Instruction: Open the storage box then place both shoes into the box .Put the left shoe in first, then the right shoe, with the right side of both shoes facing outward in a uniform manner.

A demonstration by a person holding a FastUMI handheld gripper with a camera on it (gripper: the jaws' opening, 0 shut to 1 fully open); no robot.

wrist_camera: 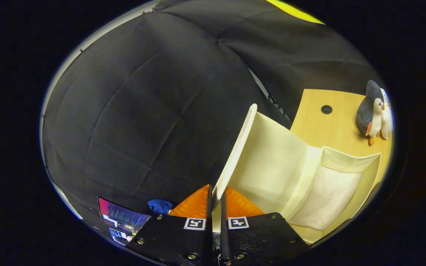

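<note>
- The gripper (216, 197) has its fingers nearly together, clamped on the edge of the lid (235, 155), one finger on each face of it.
- The lid stands raised, swung up from the box (350, 218) (cream, hinged where the two meet).
- The box is open just ahead of the fingers, its pale inside showing, and sits on a wooden table (331, 125).
- A penguin toy (374, 111) stands on the table beyond the box, apart from it.
- A screen (122, 218) and a blue cloth (160, 206) lie beside the fingers.
</note>
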